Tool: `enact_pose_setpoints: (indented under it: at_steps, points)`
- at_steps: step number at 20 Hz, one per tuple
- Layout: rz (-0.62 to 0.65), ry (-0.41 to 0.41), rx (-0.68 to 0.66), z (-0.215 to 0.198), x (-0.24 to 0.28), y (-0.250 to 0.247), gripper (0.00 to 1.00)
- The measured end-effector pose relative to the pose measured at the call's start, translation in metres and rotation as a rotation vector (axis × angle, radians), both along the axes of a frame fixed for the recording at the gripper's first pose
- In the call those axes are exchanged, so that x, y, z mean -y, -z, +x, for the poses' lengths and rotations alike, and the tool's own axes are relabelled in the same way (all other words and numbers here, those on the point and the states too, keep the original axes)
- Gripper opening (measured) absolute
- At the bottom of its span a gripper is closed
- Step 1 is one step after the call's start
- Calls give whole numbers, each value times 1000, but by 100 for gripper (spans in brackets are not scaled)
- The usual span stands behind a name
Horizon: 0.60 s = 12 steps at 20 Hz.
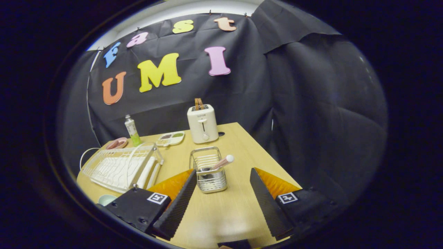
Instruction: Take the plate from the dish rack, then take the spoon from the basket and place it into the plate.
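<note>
The wooden bench (238, 145) carries a white dish rack (121, 167), with the plate (145, 172) upright at its near end, not yet taken. The wire basket (209, 171) holds the spoon (221, 162), handle leaning out. The gripper (221, 190) hovers, jaws apart and empty.

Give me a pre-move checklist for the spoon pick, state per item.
1. Tongs open, nothing between the fingers: ok.
2. Spoon present in the basket, handle leaning out toward the right: ok.
3. Basket between the fingers, just ahead of the tips, nearer the left finger: not ok for a centred approach, judging by this view.
4. Plate out of the dish rack: cannot tell; a white plate seems to stand at the rack's near end.
5. Plate set on the table as a drop spot: not ok, none seen.
6. Toaster well beyond the basket, clear of the path: ok.
</note>
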<state>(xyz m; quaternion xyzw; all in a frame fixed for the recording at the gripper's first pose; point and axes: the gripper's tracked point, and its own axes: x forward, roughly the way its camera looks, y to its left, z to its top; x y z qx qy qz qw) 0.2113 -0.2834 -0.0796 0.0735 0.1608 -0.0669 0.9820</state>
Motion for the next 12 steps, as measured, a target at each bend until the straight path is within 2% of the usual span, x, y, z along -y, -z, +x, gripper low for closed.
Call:
enact_pose_setpoints:
  at_steps: [4, 6, 12]
  points:
    - [41, 7, -68, 39, 11, 13, 98]
    - [64, -20, -80, 52, 3, 16, 91]
    - [19, -116, -43, 70, -27, 12, 41]
